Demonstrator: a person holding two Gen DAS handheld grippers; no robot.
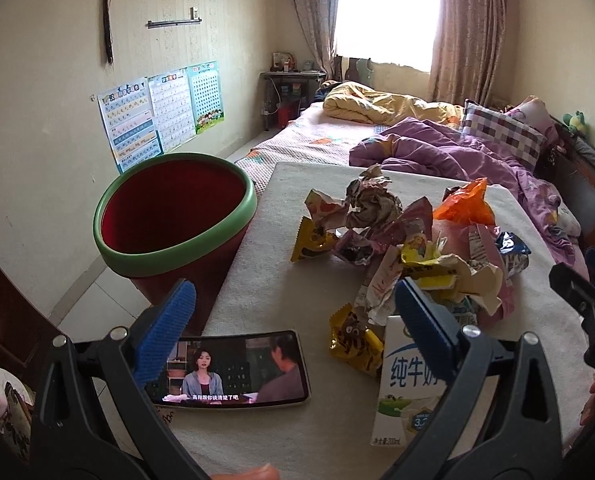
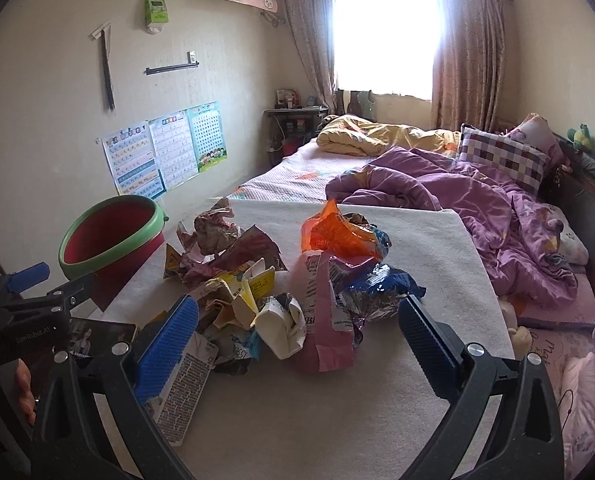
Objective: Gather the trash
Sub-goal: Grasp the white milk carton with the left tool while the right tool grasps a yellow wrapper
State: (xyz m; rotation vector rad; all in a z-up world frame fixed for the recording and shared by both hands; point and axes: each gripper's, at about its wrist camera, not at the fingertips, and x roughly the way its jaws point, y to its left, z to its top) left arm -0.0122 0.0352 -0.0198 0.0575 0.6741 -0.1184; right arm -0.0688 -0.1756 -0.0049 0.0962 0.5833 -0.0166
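Your right gripper point(image 2: 297, 328) hangs with fingers wide, the trash pile point(image 2: 281, 280) directly ahead on the surface point(image 2: 417, 240); the bin point(image 2: 109, 236) stands left of the pile (nearer your left gripper point(image 1: 293, 312), also wide, empty).

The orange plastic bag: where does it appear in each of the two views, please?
Left wrist view: the orange plastic bag is right of centre, on the far right of the trash pile.
Right wrist view: it is at centre, on top of the pile's far side.
Shared landmark: the red bin with the green rim, at the table's left edge.
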